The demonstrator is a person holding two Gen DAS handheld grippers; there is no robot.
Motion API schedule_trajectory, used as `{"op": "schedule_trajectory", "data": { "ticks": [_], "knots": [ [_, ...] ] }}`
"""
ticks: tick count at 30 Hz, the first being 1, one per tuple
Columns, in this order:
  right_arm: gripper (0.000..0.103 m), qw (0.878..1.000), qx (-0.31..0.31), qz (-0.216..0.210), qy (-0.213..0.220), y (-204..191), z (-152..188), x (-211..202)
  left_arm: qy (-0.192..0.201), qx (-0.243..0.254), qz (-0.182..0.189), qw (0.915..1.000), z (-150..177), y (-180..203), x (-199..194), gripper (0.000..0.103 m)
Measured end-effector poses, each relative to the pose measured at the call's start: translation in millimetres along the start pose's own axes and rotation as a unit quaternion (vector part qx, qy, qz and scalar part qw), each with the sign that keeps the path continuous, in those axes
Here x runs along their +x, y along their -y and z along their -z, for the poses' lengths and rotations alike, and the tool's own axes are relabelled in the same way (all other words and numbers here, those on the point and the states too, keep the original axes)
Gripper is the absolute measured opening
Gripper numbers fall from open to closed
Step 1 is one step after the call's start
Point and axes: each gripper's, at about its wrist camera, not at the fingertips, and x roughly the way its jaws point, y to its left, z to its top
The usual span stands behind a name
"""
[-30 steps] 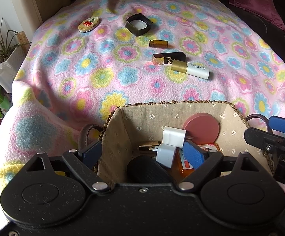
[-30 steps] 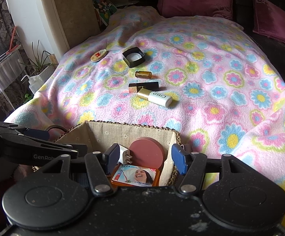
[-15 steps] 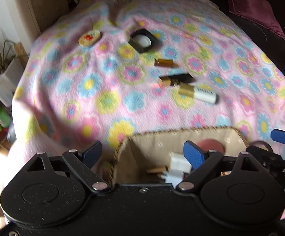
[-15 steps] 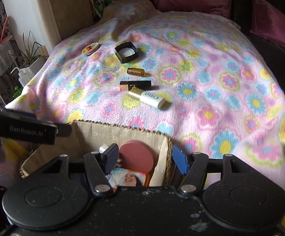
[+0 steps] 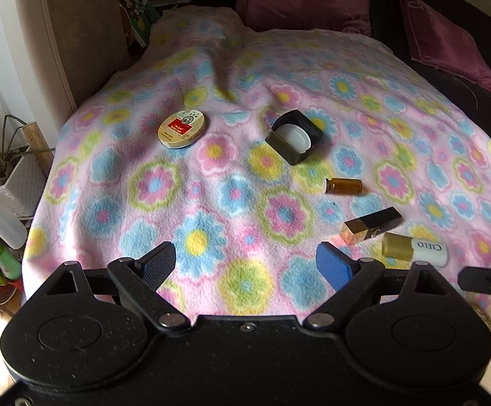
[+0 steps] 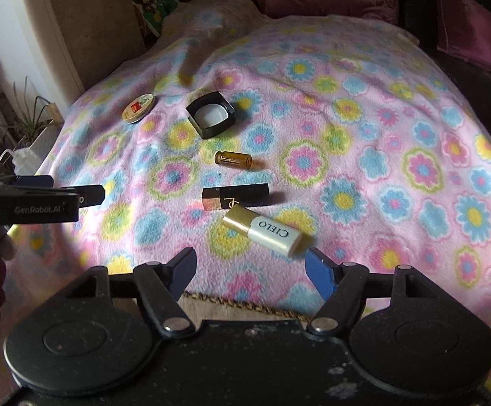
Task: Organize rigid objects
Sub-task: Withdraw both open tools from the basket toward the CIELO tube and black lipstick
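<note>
Both grippers have moved forward off the basket [image 6: 231, 304] and now hang over the blanket [image 5: 211, 176]; only its braided rim shows, low in the right view. The right gripper [image 6: 250, 272] has just been opening its jaws; they stand moderately apart with nothing between them. The left gripper [image 5: 245, 264] has its jaws wide and empty.

The right view shows the left gripper from the side; the left view shows one blue tip of the right gripper at its right edge.

A white tube [image 6: 262, 233] lies just ahead of the right jaws, near the right finger. Beyond it lie a black lipstick [image 6: 235, 196], an amber vial [image 6: 233, 160], a black case [image 6: 211, 115] and a round tin [image 6: 138, 108].
</note>
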Motion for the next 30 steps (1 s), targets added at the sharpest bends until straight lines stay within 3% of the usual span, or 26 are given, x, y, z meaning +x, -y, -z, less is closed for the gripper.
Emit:
{"op": "schedule_trajectory", "data": {
  "ticks": [4,12,15,18,20,25,30],
  "knots": [
    [0.072,0.999,0.029,0.015,-0.016,-1.9,-11.7,29.3,-0.010,-0.005,0.032,0.9994,2.7,0.3,11.1,0.086],
    [0.079,0.993,0.102,0.035,-0.052,-10.0,-28.2,81.3,-0.006,-0.001,0.051,0.9987,5.2,3.8,12.4,0.086],
    [0.081,0.992,0.096,0.068,-0.048,-16.9,-33.9,94.4,-0.009,-0.005,0.060,0.9981,5.5,2.0,14.9,0.086],
    [0.065,0.993,0.041,0.098,-0.054,-25.4,-37.7,104.3,-0.016,-0.016,0.064,0.9977,5.3,-1.6,19.1,0.087],
    [0.049,0.994,0.016,0.089,-0.056,-23.5,-36.0,107.0,-0.022,-0.027,0.067,0.9971,4.9,-4.8,22.0,0.086],
    [0.043,0.993,0.003,0.102,-0.061,9.7,-29.5,117.2,-0.035,-0.048,0.080,0.9950,3.7,-9.5,27.9,0.087],
    [0.045,0.996,-0.008,0.082,-0.041,53.1,-33.3,122.8,-0.049,-0.043,0.081,0.9946,4.3,-4.9,34.1,0.087]
  ]
}}
